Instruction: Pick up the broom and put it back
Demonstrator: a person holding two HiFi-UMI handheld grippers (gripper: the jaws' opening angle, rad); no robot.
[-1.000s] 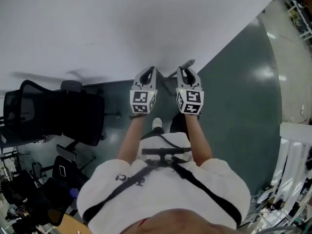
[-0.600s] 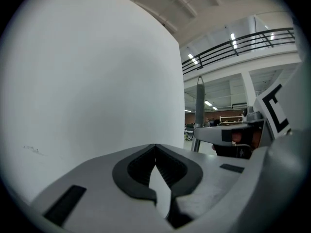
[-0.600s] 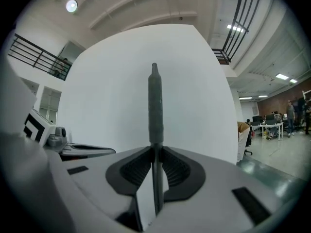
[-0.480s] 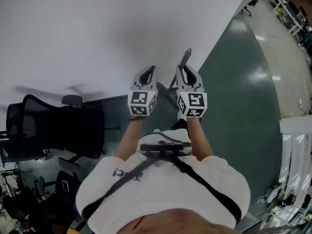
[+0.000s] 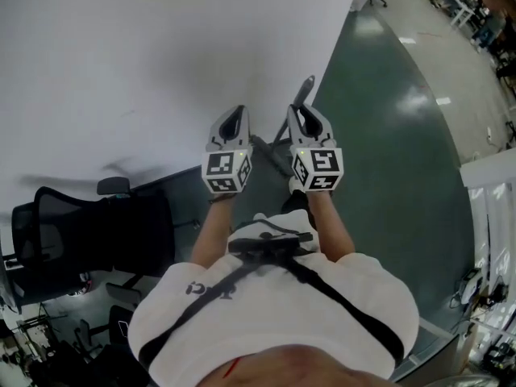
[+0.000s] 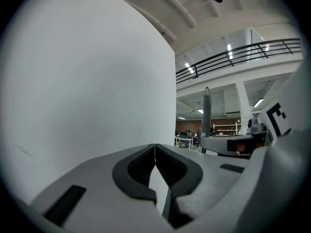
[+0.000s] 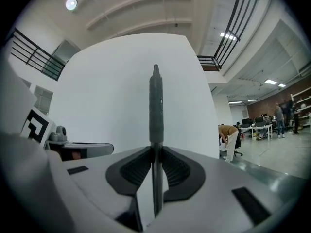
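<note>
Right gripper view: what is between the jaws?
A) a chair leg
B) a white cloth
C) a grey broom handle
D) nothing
C: the right gripper is shut on the thin grey broom handle, which rises upright from between its pads against the white wall.

Broom [image 5: 305, 93] with only its grey handle top showing beyond the right gripper [image 5: 307, 114], the lower length hidden behind that gripper and the person's body [image 5: 274, 313], dark clutter [image 5: 40, 353] at the near left corner cut off and unclear, far people [image 7: 284, 114] blurred, too small to tell
</note>
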